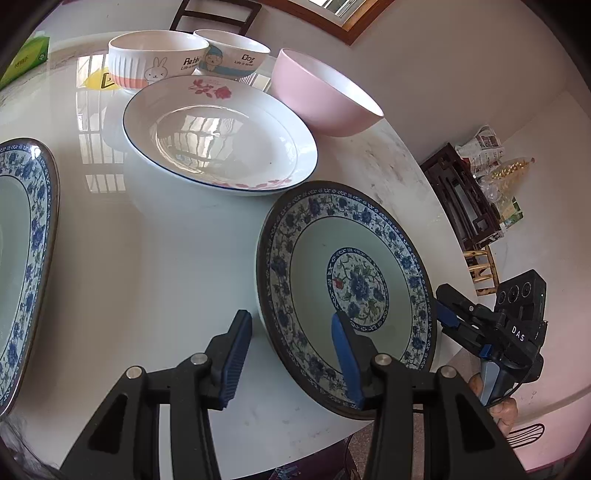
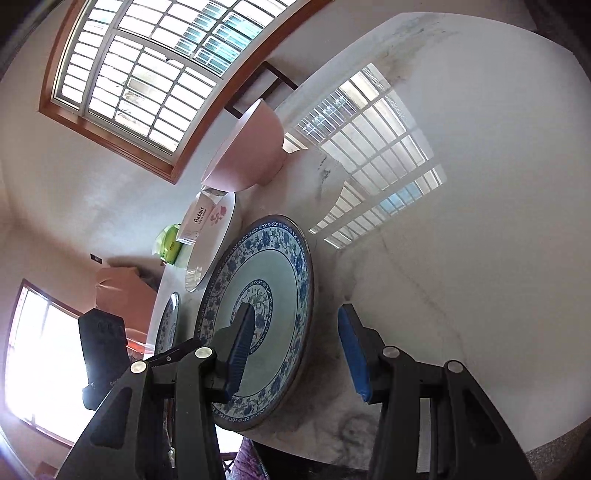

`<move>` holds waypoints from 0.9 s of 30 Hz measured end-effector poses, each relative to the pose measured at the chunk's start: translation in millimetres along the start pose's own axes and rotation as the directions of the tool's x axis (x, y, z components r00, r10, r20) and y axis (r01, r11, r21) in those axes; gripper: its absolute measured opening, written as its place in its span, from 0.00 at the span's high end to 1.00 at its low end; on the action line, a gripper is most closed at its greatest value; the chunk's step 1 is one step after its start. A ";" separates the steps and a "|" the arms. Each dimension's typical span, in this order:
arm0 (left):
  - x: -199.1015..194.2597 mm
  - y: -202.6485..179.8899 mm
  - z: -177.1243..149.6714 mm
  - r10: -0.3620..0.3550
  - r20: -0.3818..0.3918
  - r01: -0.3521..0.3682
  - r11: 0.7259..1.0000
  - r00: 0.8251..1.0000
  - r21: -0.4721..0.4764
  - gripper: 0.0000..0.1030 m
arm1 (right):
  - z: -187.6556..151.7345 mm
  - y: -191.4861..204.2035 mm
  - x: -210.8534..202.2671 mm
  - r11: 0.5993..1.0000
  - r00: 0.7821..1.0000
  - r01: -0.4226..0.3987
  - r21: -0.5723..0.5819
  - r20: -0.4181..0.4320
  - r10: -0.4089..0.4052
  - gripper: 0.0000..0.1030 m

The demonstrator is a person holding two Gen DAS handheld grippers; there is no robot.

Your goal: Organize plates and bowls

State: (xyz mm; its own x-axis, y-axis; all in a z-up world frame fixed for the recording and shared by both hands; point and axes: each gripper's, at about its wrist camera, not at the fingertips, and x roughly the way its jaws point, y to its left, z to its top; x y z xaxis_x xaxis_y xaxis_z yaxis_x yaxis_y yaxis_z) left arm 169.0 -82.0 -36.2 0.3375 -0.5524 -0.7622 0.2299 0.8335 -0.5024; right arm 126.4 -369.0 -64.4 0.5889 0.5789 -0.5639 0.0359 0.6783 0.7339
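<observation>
A blue floral plate (image 1: 347, 288) (image 2: 273, 295) lies at the near edge of the white table (image 1: 147, 258). My left gripper (image 1: 291, 358) is open astride its left rim, one finger over the plate and one outside, neither pad pressing. On the opposite rim my right gripper (image 2: 297, 356) (image 1: 465, 332) is open the same way. A second blue floral plate (image 1: 22, 258) (image 2: 168, 321) lies further left. Behind are a white plate with pink flowers (image 1: 221, 136) (image 2: 214, 236), a pink bowl (image 1: 325, 96) (image 2: 251, 147), a Rabbit bowl (image 1: 155, 59) and a Dog bowl (image 1: 232, 51).
A green tissue box (image 1: 26, 55) (image 2: 170, 243) sits at the table's far left. A dark chair (image 1: 218, 14) stands behind the bowls. A dark wooden shelf (image 1: 458, 192) with bags stands beyond the table's right edge. A hand (image 1: 506, 406) holds the right gripper.
</observation>
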 end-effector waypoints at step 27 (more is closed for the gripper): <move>-15.2 -12.8 -21.7 0.110 0.069 -0.115 0.991 0.992 0.068 0.81 | -28.3 -1.7 0.3 1.000 1.000 0.022 -0.003 -0.008 -0.022 0.87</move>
State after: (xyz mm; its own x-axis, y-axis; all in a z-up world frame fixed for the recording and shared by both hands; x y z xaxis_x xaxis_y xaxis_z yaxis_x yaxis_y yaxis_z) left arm 141.1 -84.2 -27.0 0.4225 -0.4565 -0.7830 0.2515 0.8890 -0.3827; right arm 103.7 -357.2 -76.5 0.5813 0.5679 -0.5828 0.0464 0.6919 0.7205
